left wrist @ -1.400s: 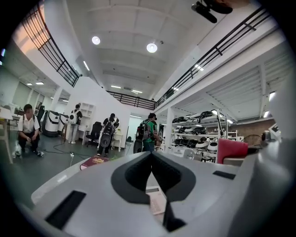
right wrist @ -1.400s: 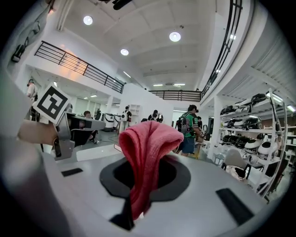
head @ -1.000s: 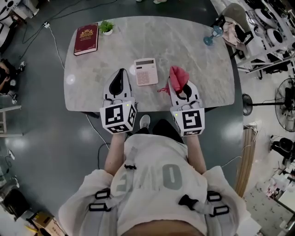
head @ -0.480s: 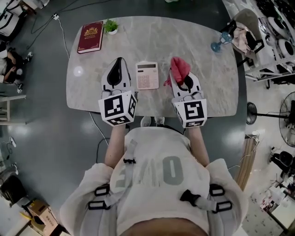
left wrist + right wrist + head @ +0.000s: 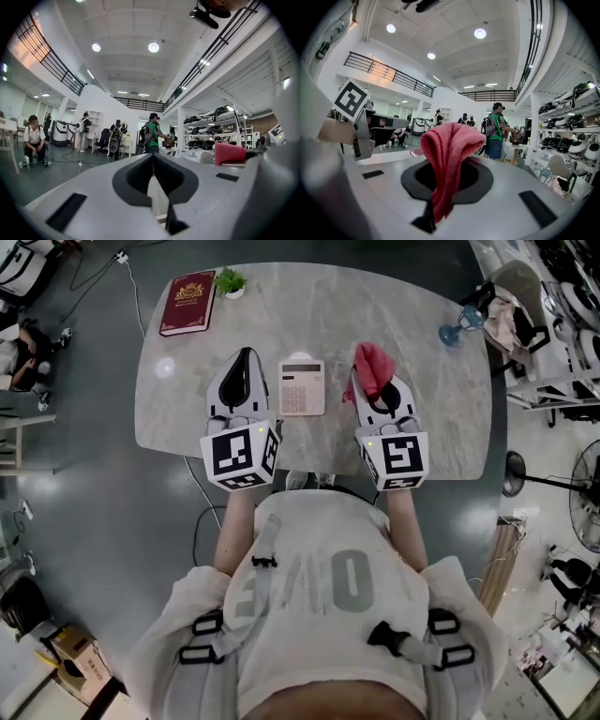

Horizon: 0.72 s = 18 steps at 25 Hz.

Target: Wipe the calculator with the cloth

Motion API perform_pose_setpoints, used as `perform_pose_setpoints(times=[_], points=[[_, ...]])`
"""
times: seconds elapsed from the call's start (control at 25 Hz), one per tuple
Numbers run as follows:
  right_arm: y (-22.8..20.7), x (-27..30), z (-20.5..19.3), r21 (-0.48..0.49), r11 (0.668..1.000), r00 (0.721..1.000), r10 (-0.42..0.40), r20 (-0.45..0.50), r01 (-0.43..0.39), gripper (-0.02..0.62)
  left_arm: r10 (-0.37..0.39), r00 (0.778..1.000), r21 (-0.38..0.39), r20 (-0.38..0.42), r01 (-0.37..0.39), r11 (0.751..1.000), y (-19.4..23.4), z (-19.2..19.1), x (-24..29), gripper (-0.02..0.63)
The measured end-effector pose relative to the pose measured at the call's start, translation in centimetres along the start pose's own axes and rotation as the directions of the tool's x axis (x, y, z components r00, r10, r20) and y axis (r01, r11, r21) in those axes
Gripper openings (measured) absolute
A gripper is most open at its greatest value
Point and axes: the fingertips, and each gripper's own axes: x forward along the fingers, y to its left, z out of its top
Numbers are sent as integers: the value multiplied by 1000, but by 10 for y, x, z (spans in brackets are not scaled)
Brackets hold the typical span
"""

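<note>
**Cloth in hand, wipe not started**

Head view: right gripper (image 5: pixel 367 381) is clamped on the pink cloth (image 5: pixel 372 368). The cloth bunches at its tip, off the desk (image 5: pixel 431 409). Left gripper (image 5: pixel 246 357) is closed and empty. The calculator (image 5: pixel 302 387) lies flat on the desk between the two grippers, just right of the left one and just left of the right one. Neither touches it.

Left gripper view: jaws together, nothing between them. It points level across the room.

Right gripper view: the cloth is pinched in the jaws, with a fold standing above them and a tail hanging below.

Step, as I read it: approach. Next, the right gripper needs to swing left and tip down so the cloth lands on the keys. The left gripper could pin the calculator's edge so it doesn't slide.

Versus a second ago: both gripper tips have pushed forward, past the calculator's far edge. The calculator is in the same spot and the grip on the cloth is unchanged.
</note>
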Motion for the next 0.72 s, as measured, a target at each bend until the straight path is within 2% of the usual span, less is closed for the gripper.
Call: perform_pose_setpoints(times=[0.2,0.24,0.32,0.4,0.56,0.64,0.72], points=[[1,-2,-3,0,1000,1000,17,0,-17,57,-47,999,-15,-17,47,999,-6,-3,0,28],[2,-2,-3,0,1000,1000,18,-1,-18,57,-67,997,-26,-25,67,997,-7,-3,1,61],[2,-2,-4,0,1000,1000,18,-1,-18,57,-109,993,-69,-48,105,992,-8,-7,6,202],[3,-3,-5,0,1000,1000,18,-3,-18,57,-126,989,-130,-77,116,985,-5,-14,9,254],[5,-8,-7,-1,1000,1000,21,-11,-21,57,-93,980,-241,-173,49,969,11,-44,12,282],[4,-10,-10,0,1000,1000,22,-18,-22,57,-65,971,-295,-232,-7,956,20,-65,12,282],[5,-11,-13,0,1000,999,25,-29,-25,57,-36,956,-317,-292,-61,946,27,-88,11,282]])
